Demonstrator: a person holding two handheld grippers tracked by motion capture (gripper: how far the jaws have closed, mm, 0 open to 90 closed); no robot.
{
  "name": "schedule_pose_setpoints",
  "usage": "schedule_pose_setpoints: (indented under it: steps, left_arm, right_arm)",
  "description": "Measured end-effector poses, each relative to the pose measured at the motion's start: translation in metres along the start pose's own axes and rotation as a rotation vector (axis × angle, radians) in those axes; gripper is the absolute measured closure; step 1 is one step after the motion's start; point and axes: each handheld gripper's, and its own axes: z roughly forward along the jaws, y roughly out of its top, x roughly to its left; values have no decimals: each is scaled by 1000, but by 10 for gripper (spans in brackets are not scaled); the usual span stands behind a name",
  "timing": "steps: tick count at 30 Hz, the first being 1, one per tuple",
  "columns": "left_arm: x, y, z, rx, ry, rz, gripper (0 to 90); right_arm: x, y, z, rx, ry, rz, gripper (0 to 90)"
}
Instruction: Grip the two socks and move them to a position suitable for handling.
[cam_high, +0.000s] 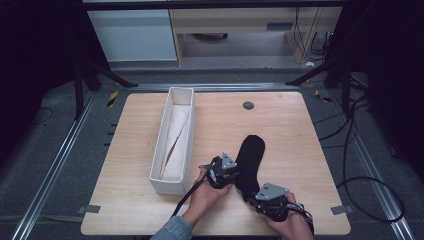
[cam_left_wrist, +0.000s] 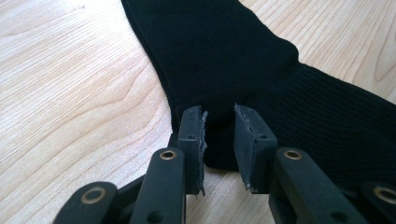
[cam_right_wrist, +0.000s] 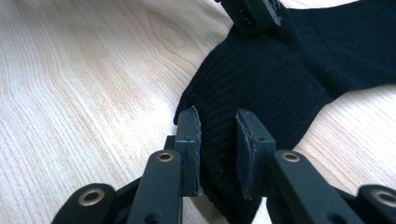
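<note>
I am seeing left gripper (cam_left_wrist: 219, 122) straddling edge of black sock (cam_left_wrist: 261, 70), jaws parted, fabric bunching between pads, not clenched. Right gripper (cam_right_wrist: 218, 126) sitting likewise over sock's ribbed cuff end (cam_right_wrist: 261, 88), jaws apart around it.

Sock lying flat on pale wooden table (cam_high: 280, 125), right of centre. Left gripper (cam_high: 224, 171) working at its left edge, right gripper (cam_high: 272, 197) at near end.

Gripper views showing rib knit; high view showing white oblong box (cam_high: 174, 145) standing left of sock, well apart. Dark grey floor, cables, pale furniture lying beyond.
</note>
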Motion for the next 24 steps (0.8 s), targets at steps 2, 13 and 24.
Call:
schedule_pose_setpoints:
  steps: [2,13,24]
  left_arm:
    - [0,0,0,0,0,-1,728]
    - [-1,-1,-1,5,-3,1,727]
    - [-15,-9,-11,12,-40,11,727]
  right_arm:
    - [0,1,0,4,1,2,737]
    - [-2,4,-6,-8,17,14,763]
    - [7,9,-27,-27,27,2,767]
